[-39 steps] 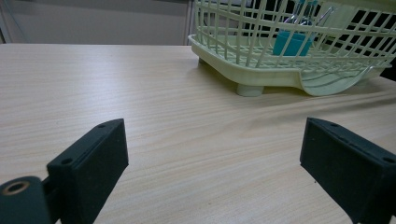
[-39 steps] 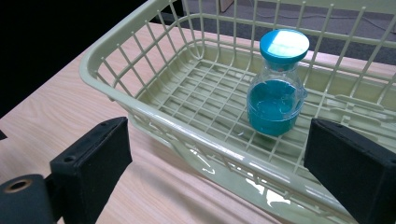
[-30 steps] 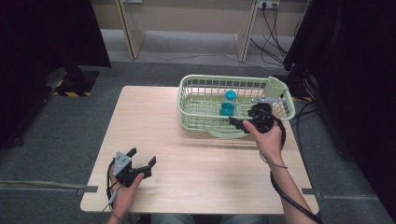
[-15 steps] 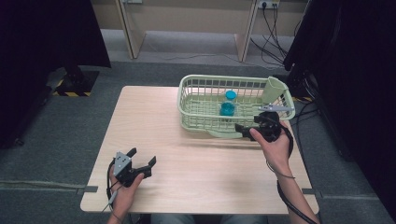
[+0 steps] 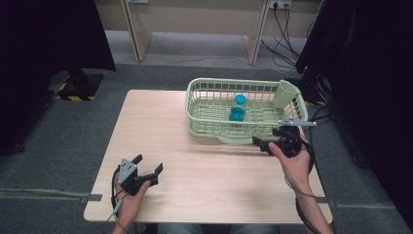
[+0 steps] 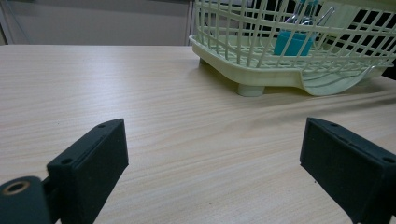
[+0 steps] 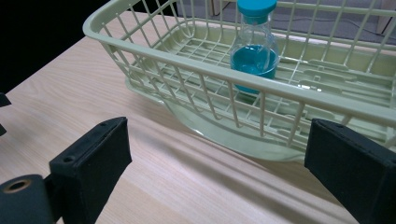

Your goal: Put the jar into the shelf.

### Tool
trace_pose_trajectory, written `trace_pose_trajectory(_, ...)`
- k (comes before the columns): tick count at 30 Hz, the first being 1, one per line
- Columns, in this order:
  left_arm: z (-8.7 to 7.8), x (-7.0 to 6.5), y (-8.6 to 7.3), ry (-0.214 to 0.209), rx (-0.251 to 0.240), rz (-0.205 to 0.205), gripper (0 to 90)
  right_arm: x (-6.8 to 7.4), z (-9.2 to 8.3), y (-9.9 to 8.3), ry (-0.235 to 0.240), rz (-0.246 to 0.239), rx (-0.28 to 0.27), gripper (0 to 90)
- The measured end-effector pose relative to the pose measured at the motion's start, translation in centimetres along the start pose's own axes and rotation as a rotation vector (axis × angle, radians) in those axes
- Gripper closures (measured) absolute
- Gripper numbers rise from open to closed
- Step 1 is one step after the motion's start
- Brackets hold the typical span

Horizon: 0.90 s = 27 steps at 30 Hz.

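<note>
**Ana:** High view first: what did it show of the work?

**Ben:** The bottle [image 5: 237, 110] stood upright inside the basket [image 5: 204, 124], beyond the right gripper [image 5: 261, 144]. That gripper sat just outside the basket's near wall, jaws spread and holding nothing. I'd judge the placing done, with only the pull-away left.

**Ana:** And the left gripper [image 5: 148, 166]?

**Ben:** It rested low over the table [image 5: 160, 122], well apart from the basket, jaws spread, empty.

**Ana:** Left gripper view?

**Ben:** Both jaws stood wide with bare wood between them. The basket [image 6: 261, 79] lay ahead and to the right of them, and a patch of the bottle's blue liquid [image 6: 292, 44] showed through the bars.

**Ana:** Right gripper view?

**Ben:** Jaws were wide again, nothing pinched. The basket's rim [image 7: 224, 70] ran just ahead of them, and the bottle [image 7: 254, 51] stood behind that wall, teal cap on, partly filled with blue liquid. A clear tray edge stuck out under the basket, near the right jaw.

**Ana:** Anything left?

**Ben:** Nothing else lay on the table, so little seemed to remain.
</note>
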<state>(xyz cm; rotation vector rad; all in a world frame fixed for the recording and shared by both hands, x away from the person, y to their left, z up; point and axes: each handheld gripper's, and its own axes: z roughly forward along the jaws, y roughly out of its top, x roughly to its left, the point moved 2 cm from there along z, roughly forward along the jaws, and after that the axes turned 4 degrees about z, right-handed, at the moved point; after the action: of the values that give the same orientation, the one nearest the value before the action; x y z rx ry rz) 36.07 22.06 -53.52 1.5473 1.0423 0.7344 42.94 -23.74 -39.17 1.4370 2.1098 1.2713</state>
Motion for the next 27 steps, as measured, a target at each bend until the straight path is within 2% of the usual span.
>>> trace_pose_trajectory(7, 0.0, 0.0, 0.0, 0.0, 0.0, 0.0, 6.9, -0.8, -0.7, -1.4, -0.014, 0.011, -0.022, 7.1)
trace_pose_trajectory(11, 0.0, 0.0, 0.0, 0.0, 0.001, 0.0, 6.9, -1.3, -1.1, -2.3, -0.014, 0.034, -0.024, 7.1)
trace_pose_trajectory(18, 0.0, 0.0, 0.0, 0.001, 0.001, 0.001, 6.9, -2.5, -1.6, -4.1, -0.052, 0.052, -0.042, 7.1)
trace_pose_trajectory(27, 0.0, -0.1, 0.0, 0.0, 0.002, 0.005, 6.9, -3.8, -2.0, -6.1, -0.073, 0.066, -0.068, 7.1)
